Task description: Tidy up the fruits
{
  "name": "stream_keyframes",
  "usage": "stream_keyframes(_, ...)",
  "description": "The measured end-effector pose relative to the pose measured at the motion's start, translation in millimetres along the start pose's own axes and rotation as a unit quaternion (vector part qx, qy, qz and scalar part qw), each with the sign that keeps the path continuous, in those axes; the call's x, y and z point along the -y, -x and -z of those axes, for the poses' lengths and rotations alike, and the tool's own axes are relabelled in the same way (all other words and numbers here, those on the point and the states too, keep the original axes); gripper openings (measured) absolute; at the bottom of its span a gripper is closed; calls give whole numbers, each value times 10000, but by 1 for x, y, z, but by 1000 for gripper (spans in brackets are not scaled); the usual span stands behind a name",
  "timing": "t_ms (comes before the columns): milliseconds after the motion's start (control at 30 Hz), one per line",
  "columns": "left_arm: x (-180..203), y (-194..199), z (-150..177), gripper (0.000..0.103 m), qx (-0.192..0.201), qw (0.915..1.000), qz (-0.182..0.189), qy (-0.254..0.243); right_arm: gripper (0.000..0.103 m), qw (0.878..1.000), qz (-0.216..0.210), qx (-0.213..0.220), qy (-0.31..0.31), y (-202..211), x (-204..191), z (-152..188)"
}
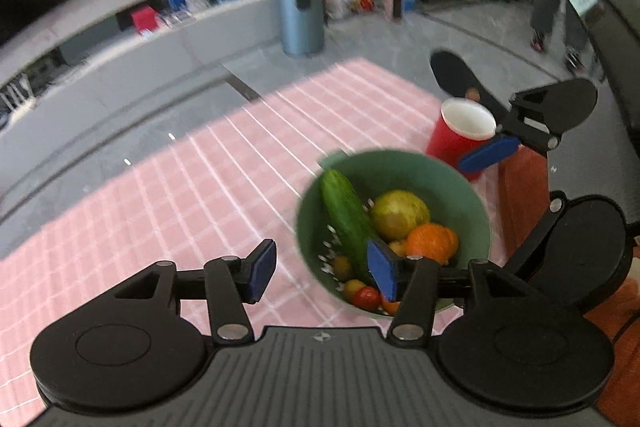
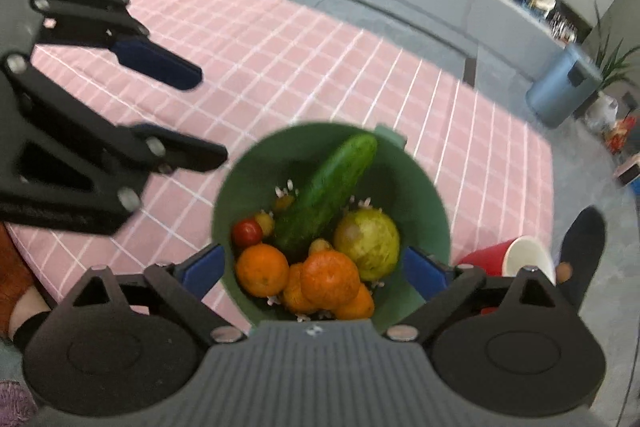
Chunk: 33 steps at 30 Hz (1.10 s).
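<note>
Green bowl (image 2: 436,199) standing on pink checked cloth (image 2: 280,39), near the cloth's edge, w/ red cup (image 2: 486,261) just beside it. Inside: cucumber (image 2: 326,193) leaning on the bowl wall, its tip reaching the rim; a yellow-green round fruit (image 2: 368,239); several oranges (image 2: 330,277) heaped at the near side; a small red tomato (image 2: 247,231) & some small yellow fruits. All fruit seen is in the bowl already, none lying loose on the cloth in view.

Right gripper (image 2: 316,269) released, jaws spread wide, nothing between the pads; hanging above the bowl, pads to either side of the orange heap as seen from its own camera. Left gripper (image 1: 322,271) also released, nothing held; in left wrist view one blue pad in front of the cucumber's lower end, other pad over bare cloth. Both pictures a bit blurred, so exact gap to the bowl hard to tell.

Possible trouble from here:
- Cucumber sticking out past the rim: a pad catching it could lever it out, or tip the bowl.
- Oranges piled high & round: a knock could roll one over the rim and off the cloth.
- Red cup light & very close: a sideways swing of right gripper could topple it.
- Two grippers close to each other over same bowl: could collide.
- Bowl near the counter edge: a push could slide it off.
</note>
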<state>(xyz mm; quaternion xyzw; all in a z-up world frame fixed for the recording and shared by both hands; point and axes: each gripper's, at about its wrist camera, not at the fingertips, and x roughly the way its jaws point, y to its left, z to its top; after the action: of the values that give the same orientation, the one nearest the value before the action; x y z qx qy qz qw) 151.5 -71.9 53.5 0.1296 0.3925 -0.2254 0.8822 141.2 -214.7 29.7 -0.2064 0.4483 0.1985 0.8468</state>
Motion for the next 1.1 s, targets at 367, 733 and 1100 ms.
stream_keyframes(367, -11, 108, 24, 86, 1349, 9855, -707, 747, 98, 9829, 384, 1681, -644, 96, -35, 1)
stream_keyframes(733, -4, 136, 73, 89, 2089, 9531, -1684, 1402, 99, 9418, 154, 3076, -1346, 145, -80, 61)
stream_keyframes(1100, 17, 117, 132, 89, 2013, 9441, -2225, 1368, 99, 9044, 569, 3402, -2512, 119, -120, 124)
